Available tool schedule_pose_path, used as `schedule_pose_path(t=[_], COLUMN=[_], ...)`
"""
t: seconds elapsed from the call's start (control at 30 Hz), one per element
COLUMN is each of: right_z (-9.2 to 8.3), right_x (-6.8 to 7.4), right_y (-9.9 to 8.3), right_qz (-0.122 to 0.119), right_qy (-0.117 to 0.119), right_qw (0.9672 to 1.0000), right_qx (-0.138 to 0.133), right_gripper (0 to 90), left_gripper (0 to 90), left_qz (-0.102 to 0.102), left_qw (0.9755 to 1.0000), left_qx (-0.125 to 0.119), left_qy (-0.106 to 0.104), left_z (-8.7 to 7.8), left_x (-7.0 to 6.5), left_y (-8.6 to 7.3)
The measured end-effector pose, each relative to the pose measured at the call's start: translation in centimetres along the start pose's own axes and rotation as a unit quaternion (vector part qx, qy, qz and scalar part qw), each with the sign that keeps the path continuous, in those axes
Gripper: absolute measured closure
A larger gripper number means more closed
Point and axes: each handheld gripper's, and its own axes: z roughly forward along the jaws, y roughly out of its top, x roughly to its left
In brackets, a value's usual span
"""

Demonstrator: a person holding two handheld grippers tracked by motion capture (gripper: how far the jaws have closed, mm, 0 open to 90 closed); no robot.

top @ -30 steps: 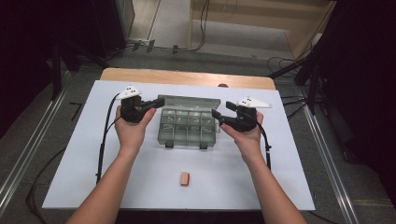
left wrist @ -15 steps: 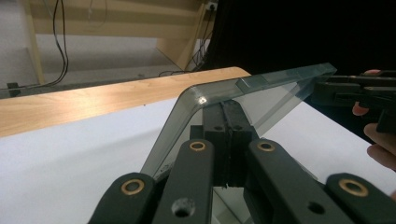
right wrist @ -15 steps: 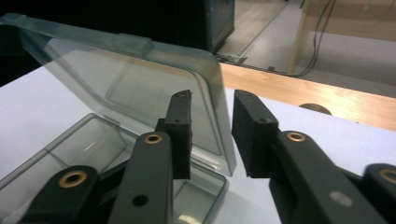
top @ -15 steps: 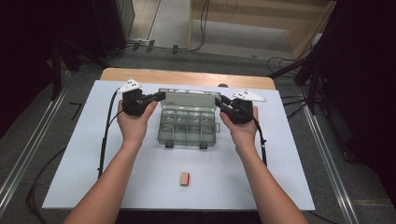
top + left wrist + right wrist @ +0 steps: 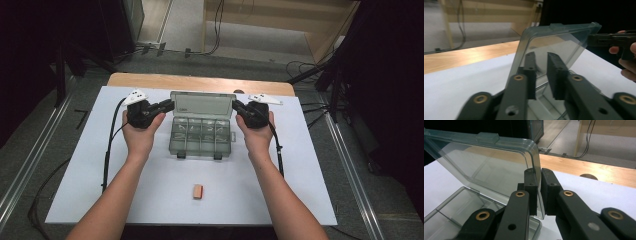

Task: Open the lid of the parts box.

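Organizer box (image 5: 202,136) near the desk's far edge, lid (image 5: 202,104) raised: right gripper (image 5: 539,192) has just clamped the lid's side edge, left gripper (image 5: 541,75) loosening astride the opposite edge, so one-sided pull may twist it.

No legible text anywhere.

We cannot make out what lies in the compartments of the clear box (image 5: 201,135); they are too small from above. In the right gripper view the bottom edge cuts the box off, and the small tan block (image 5: 198,191) stays too small to identify.
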Motion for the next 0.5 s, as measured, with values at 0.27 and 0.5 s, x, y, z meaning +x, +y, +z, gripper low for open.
schedule_pose_path(t=[0.27,0.5], right_z=[0.3,0.7], right_x=[-0.3,-0.7], right_y=[0.4,0.5], right_qz=[0.005,0.015], right_qy=[0.003,0.009], right_qw=[1.0,0.9998], right_qx=[0.007,0.006], right_gripper=[83.0,83.3], left_gripper=[30.6,0.0], left_qz=[-0.026,-0.045], left_qw=[0.999,0.9973], left_qx=[-0.006,0.027], left_qy=[0.037,0.052], left_z=[-0.4,1.5], left_x=[1.6,2.6], left_y=[-0.8,-0.1])
